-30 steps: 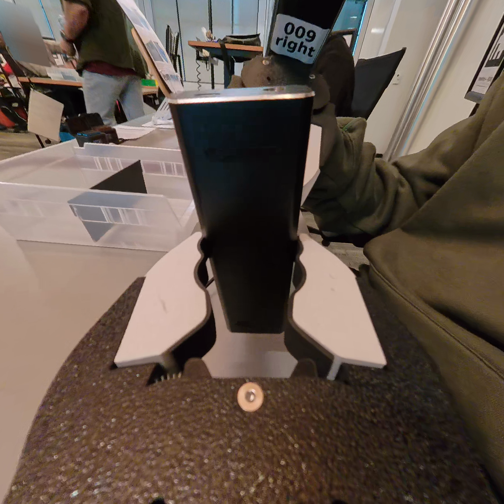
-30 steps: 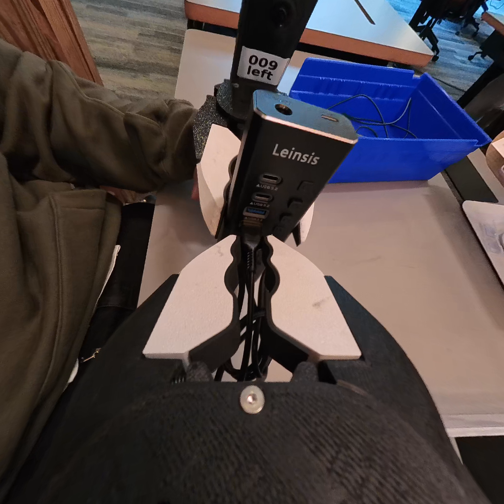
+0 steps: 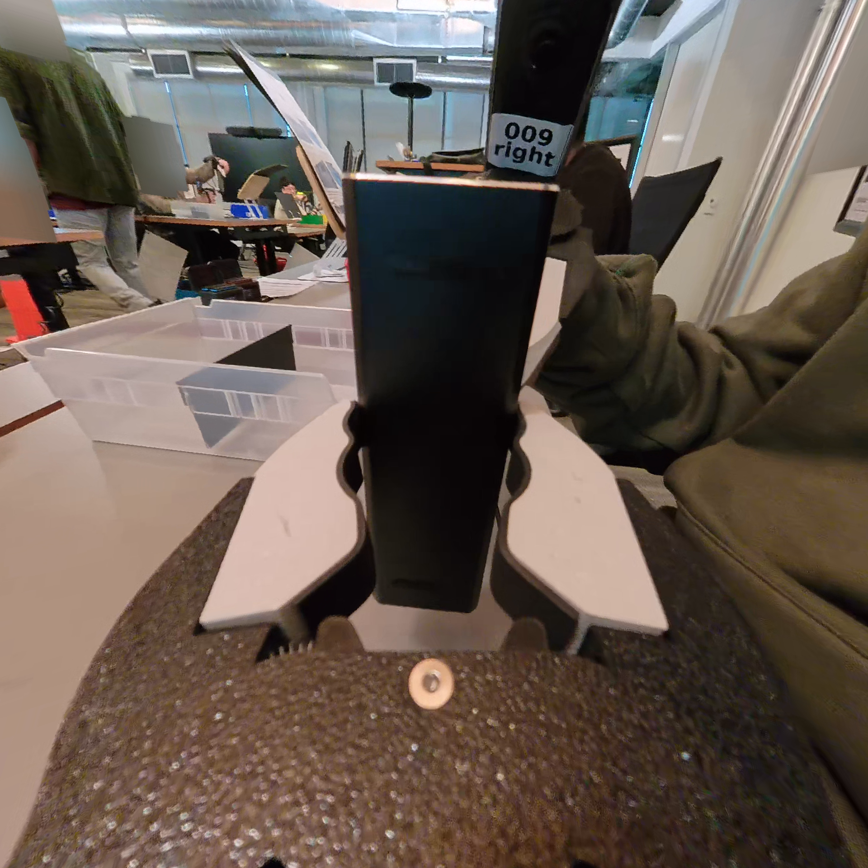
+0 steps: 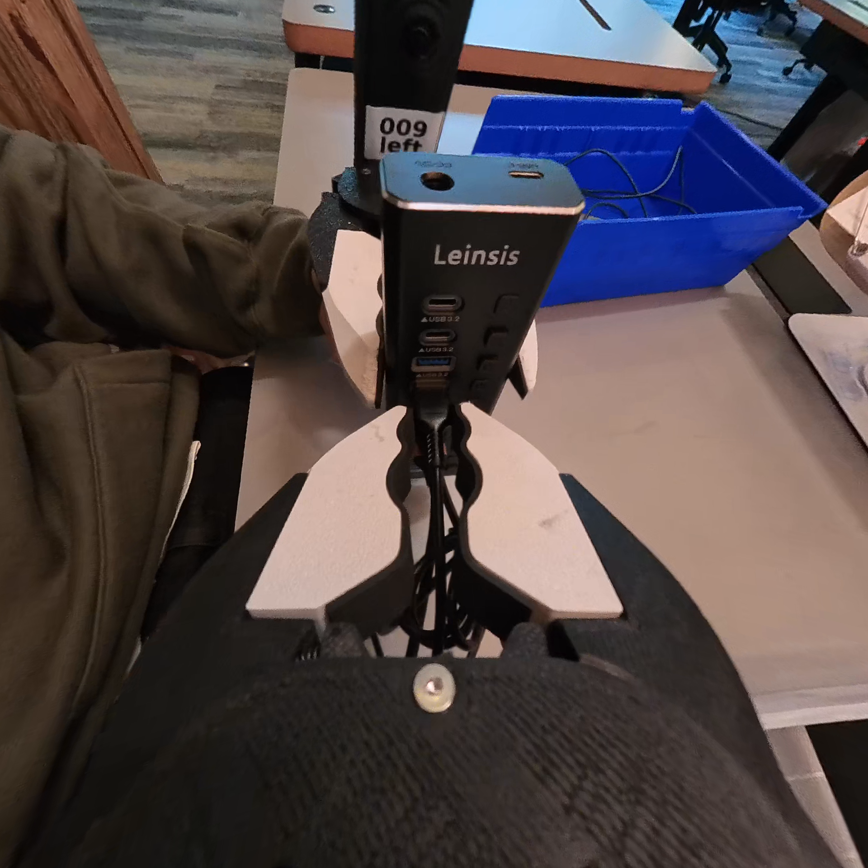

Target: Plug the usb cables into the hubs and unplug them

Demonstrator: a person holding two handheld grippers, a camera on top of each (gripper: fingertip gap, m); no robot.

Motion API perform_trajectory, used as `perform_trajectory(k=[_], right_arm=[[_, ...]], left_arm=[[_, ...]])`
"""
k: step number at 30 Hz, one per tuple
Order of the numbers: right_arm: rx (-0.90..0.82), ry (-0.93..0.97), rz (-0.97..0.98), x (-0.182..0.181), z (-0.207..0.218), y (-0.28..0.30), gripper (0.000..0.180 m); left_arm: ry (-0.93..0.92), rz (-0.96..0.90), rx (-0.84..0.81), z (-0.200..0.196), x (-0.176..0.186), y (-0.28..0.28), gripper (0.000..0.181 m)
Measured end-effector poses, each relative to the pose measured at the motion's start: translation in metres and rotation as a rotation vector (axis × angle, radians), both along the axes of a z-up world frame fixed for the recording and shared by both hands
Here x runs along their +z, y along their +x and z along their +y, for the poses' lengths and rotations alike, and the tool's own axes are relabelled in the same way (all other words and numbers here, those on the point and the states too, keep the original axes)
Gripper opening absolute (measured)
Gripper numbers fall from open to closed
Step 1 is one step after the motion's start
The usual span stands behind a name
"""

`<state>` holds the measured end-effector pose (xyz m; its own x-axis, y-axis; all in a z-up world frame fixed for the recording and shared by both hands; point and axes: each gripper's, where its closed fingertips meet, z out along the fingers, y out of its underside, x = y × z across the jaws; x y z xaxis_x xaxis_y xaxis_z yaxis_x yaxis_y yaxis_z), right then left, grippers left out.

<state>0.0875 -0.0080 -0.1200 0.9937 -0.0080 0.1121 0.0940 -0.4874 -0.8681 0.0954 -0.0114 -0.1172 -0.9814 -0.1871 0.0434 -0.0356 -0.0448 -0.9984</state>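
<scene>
While your left gripper (image 3: 432, 469) clamped the black hub (image 4: 474, 282) upright | your right gripper (image 4: 434, 451) pinched the USB cable (image 4: 433, 437) — plug at the hub's lowest port.

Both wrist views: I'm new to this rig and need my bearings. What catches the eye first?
A tall black USB hub stands upright in mid-frame, clamped low down by the left gripper. The right gripper faces the hub's port side, shut on a black USB cable whose plug meets the lowest ports. Behind sits a blue bin holding loose cable; on the other side, a clear plastic bin.
</scene>
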Motion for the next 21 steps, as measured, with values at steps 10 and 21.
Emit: perform_trajectory(k=[10,21], right_arm=[[0.005,-0.037,0.041,-0.005,-0.003,-0.004,0.016],[0.032,0.113,0.057,0.016,0.005,-0.013,0.015]], left_arm=[[0.037,-0.029,-0.025,-0.001,-0.005,-0.003,0.059],[0.036,-0.108,-0.028,0.004,0.016,-0.012,0.059]])
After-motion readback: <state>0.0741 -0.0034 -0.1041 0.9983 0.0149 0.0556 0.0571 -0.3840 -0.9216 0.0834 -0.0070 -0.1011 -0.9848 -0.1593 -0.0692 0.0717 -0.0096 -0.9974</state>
